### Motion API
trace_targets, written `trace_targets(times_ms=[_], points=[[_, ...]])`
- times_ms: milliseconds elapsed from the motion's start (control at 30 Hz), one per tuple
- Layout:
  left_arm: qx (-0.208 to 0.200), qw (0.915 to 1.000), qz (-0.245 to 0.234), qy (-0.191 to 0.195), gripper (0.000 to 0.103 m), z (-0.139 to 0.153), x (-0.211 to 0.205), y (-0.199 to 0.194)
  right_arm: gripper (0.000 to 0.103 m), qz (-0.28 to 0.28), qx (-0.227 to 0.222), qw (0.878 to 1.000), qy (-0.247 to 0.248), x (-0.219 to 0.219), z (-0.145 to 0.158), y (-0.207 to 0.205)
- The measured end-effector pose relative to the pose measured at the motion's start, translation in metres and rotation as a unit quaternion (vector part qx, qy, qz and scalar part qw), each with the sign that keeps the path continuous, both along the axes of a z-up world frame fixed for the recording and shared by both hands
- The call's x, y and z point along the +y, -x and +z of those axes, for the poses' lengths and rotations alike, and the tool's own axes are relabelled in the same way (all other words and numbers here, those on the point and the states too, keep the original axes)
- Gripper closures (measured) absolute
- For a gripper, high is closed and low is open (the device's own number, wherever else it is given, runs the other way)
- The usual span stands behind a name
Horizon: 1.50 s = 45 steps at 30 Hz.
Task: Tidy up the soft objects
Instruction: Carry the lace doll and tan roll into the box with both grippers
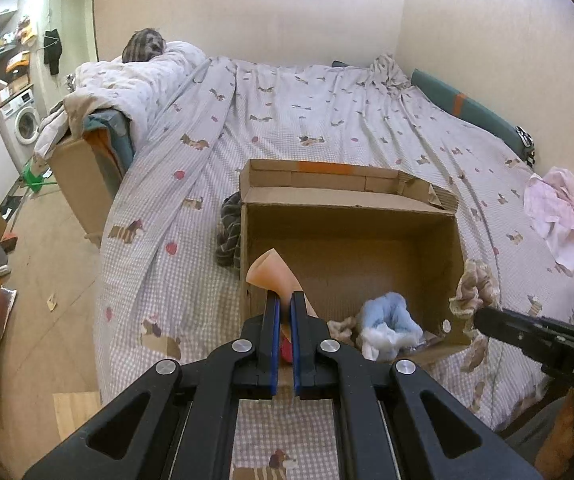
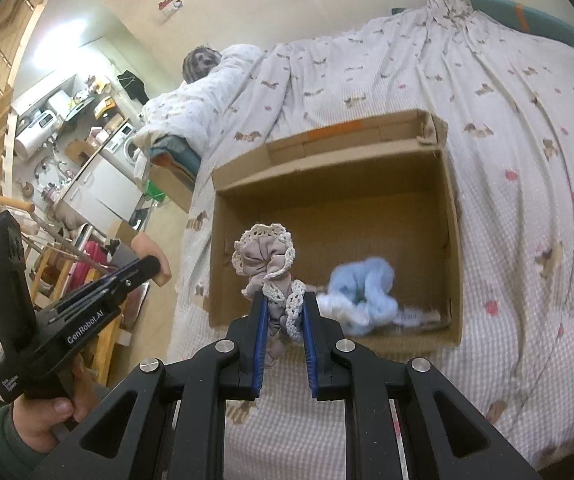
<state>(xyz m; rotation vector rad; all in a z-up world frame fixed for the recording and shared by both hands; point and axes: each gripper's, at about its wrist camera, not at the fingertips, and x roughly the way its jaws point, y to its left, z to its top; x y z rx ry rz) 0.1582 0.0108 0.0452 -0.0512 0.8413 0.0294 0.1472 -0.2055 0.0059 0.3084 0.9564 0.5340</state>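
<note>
An open cardboard box (image 1: 347, 224) (image 2: 327, 208) sits on the bed, with a fluffy light-blue cloth (image 1: 391, 324) (image 2: 363, 288) lying in its near corner. My left gripper (image 1: 285, 300) is shut on a peach-coloured soft piece (image 1: 273, 276), raised over the box's near left edge. In the right wrist view the left gripper (image 2: 155, 266) shows at the left with the peach piece (image 2: 149, 246) at its tip. My right gripper (image 2: 283, 300) is shut on a beige cloth with white lace trim (image 2: 265, 260), above the box's near side. In the left wrist view the right gripper (image 1: 483, 320) and its lace cloth (image 1: 477, 284) hang by the box's right wall.
A dog-patterned sheet (image 1: 287, 120) covers the bed. A dark striped cloth (image 1: 229, 232) lies against the box's left side, and a pink cloth (image 1: 563, 224) lies at the bed's right edge. A heaped duvet (image 1: 135, 80) sits far left. A person's hand (image 2: 51, 412) grips the left tool.
</note>
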Motion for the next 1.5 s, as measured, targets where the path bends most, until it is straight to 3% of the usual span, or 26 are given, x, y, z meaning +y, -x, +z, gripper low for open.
trace_targets(times_ms=[533,767,1100,1500], points=[[0.019,0.9998,-0.006,-0.005,0.098,-0.050,-0.006,-0.048,0.085,-0.016,0.016,1.000,0.011,0.008,-0.039,-0.048],[0.027,0.9985,-0.026,-0.040,0.098,-0.078,-0.014,-0.058,0.085,-0.015,0.034,0.999,0.015,0.020,-0.058,-0.060],[0.060,0.9982,-0.006,-0.001,0.098,-0.091,-0.006,-0.067,0.085,-0.004,0.061,0.997,0.049,0.048,-0.081,-0.071],[0.065,0.9979,-0.002,0.006,0.098,-0.094,-0.005,-0.067,0.085,-0.023,0.081,0.995,0.054,0.043,-0.092,-0.077]])
